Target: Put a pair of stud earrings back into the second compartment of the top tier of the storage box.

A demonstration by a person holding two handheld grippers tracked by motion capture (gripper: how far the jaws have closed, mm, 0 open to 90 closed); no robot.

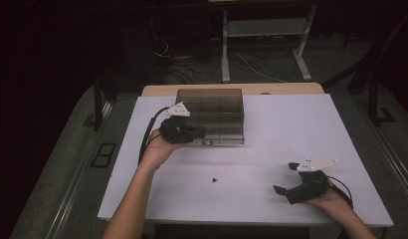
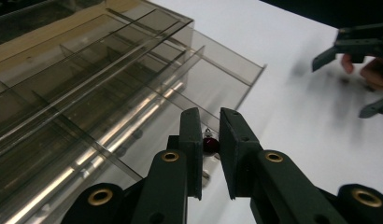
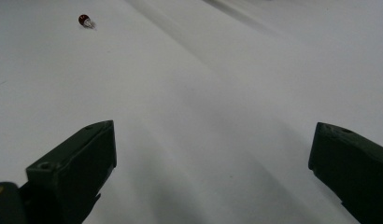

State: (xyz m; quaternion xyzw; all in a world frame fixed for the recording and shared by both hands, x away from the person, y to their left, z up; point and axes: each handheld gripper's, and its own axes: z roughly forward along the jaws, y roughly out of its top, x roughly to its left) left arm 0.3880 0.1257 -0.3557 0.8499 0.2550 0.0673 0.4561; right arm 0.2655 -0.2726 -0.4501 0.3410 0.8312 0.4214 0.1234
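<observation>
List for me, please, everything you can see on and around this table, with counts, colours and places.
Small bulb-like part: one, dark red with a silvery end, pinched between the left gripper's jaws beside the box.
Second small part: one, dark red with a clear tip, lying loose on the table ahead of the right gripper.
Compartment box: one, smoky clear plastic with dividers, at the far middle of the table.
Table: one, white top.
Metal frame: one, pale grey, on the floor beyond the table.
Cables: several, dark and light, on the floor behind.
Left gripper: one, black, at the box's front.
Right gripper: one, black, jaws wide apart, near the table's front right.
</observation>
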